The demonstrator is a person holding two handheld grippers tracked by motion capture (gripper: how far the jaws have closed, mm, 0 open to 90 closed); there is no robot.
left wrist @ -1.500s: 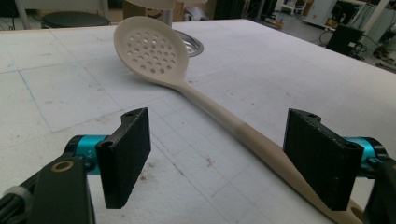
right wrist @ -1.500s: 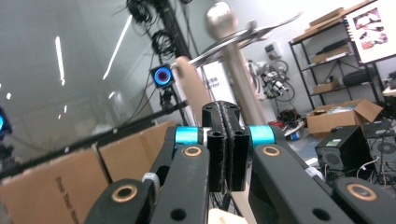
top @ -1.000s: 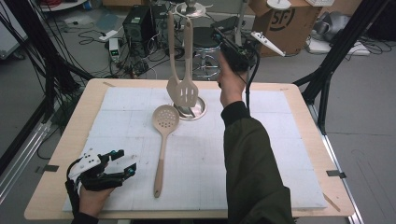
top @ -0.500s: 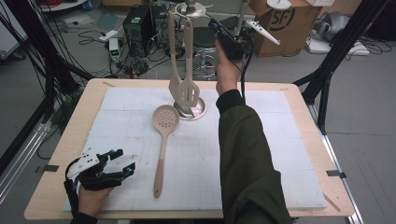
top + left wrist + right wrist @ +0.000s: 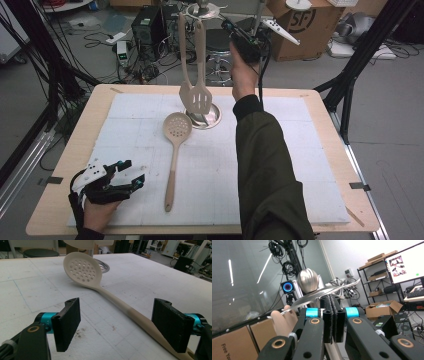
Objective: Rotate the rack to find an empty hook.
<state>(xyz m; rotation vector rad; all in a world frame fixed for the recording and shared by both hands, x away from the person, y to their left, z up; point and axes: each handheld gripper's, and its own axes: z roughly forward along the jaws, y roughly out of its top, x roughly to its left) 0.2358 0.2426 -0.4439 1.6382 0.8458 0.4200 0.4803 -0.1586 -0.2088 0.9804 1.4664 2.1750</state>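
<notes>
A beige perforated skimmer (image 5: 175, 145) lies flat on the white mat, bowl toward the far side. My left gripper (image 5: 122, 176) rests open near the front left corner; in the left gripper view its jaws (image 5: 116, 322) straddle the skimmer's handle (image 5: 130, 311), the handle close to the right-hand pad (image 5: 170, 325). A metal rack stands on a round base (image 5: 216, 116), and a beige slotted spatula (image 5: 196, 97) hangs from its top beside a second beige handle (image 5: 183, 45). My right gripper (image 5: 227, 25) is raised next to the rack's top, shut (image 5: 333, 305), with nothing seen between its pads.
The rack's silver ball top (image 5: 308, 280) and thin hook arm (image 5: 332, 290) lie just beyond my right gripper. The white mat (image 5: 300, 165) covers most of the wooden table (image 5: 60, 200). Behind the table are a stool (image 5: 220, 42), cardboard box (image 5: 305, 25) and floor cables.
My right gripper has risen and drifted slightly left toward the rack's top. The left gripper, skimmer and hanging spatula have stayed put.
</notes>
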